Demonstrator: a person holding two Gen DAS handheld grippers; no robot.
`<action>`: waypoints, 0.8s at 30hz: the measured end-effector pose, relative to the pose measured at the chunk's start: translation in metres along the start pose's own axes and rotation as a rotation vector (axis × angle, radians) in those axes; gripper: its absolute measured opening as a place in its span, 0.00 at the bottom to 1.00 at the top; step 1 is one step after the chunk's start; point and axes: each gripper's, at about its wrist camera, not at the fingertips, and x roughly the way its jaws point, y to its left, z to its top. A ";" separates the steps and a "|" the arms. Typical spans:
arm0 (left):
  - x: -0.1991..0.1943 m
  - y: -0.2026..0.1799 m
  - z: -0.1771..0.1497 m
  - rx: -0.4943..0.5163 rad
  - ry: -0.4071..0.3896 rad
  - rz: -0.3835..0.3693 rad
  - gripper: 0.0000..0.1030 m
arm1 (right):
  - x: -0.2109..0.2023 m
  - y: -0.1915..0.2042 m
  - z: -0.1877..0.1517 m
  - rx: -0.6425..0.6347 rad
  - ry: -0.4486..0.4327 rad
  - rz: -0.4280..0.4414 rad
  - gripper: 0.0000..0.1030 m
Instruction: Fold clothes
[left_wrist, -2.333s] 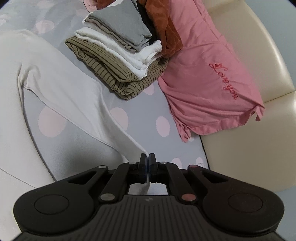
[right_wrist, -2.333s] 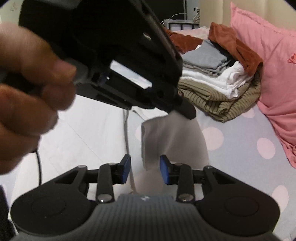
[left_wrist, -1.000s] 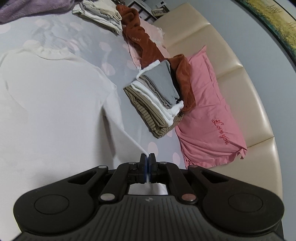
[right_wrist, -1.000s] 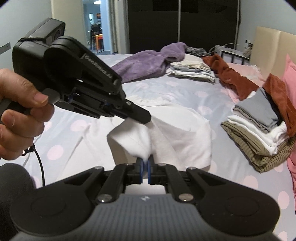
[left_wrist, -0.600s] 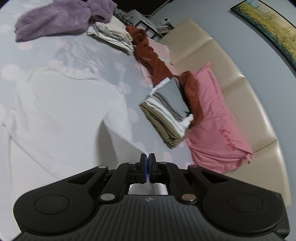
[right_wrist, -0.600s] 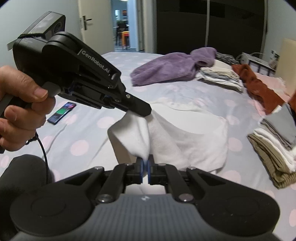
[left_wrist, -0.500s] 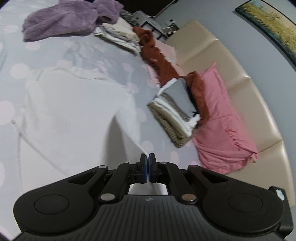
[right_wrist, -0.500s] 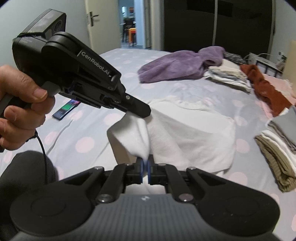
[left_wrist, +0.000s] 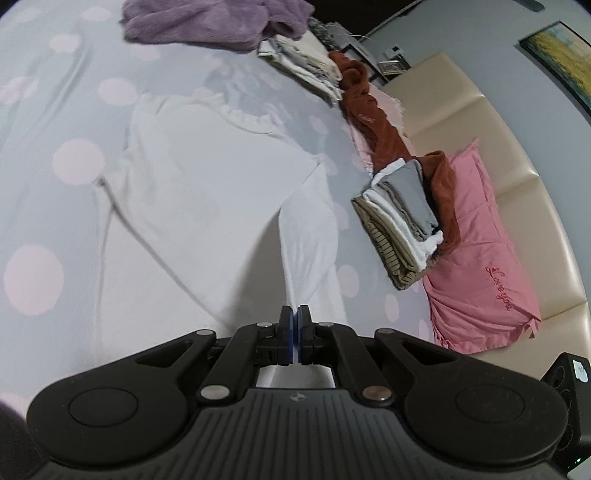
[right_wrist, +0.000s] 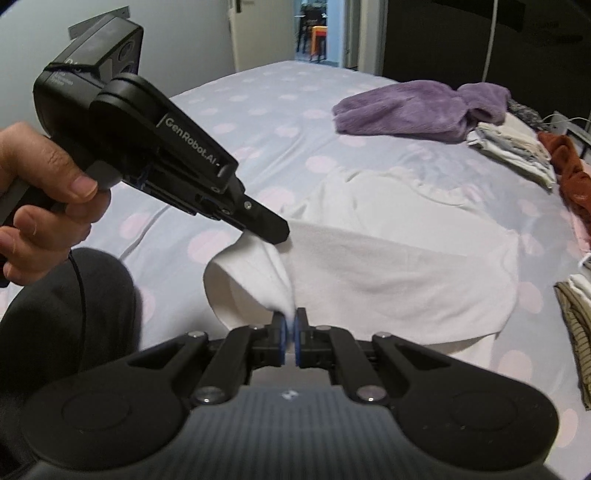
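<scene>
White top (right_wrist: 388, 266) spread on the dotted bedsheet (right_wrist: 258, 110), its lifted end pinched by both tools.
Left gripper (right_wrist: 273, 230) and right gripper (right_wrist: 290, 332) each clamp the cloth; the folded stack (right_wrist: 576, 332) is cut off at right.

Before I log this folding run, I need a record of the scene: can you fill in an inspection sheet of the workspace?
Surface: grey bedsheet with pink dots, wrinkled.
Job's things: white long-sleeved top spread flat, one sleeve end lifted.
Clutter: purple fleece garment; striped-bottomed folded stack; second folded stack; rust-brown garment; pink embroidered pillow.
Grippers: left tool and right tool both shut on the sleeve end.
Cables: thin black cord below the person's hand.
Surroundings: cream padded headboard, framed picture, open doorway.
</scene>
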 end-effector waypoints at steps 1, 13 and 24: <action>0.000 0.005 -0.002 -0.012 0.003 0.008 0.00 | 0.002 0.002 -0.001 -0.005 0.007 0.010 0.05; 0.053 0.039 -0.010 -0.016 0.165 0.260 0.00 | 0.060 0.015 -0.017 -0.056 0.154 0.111 0.05; 0.106 0.062 -0.027 -0.011 0.279 0.447 0.08 | 0.124 0.029 -0.055 -0.093 0.288 0.169 0.05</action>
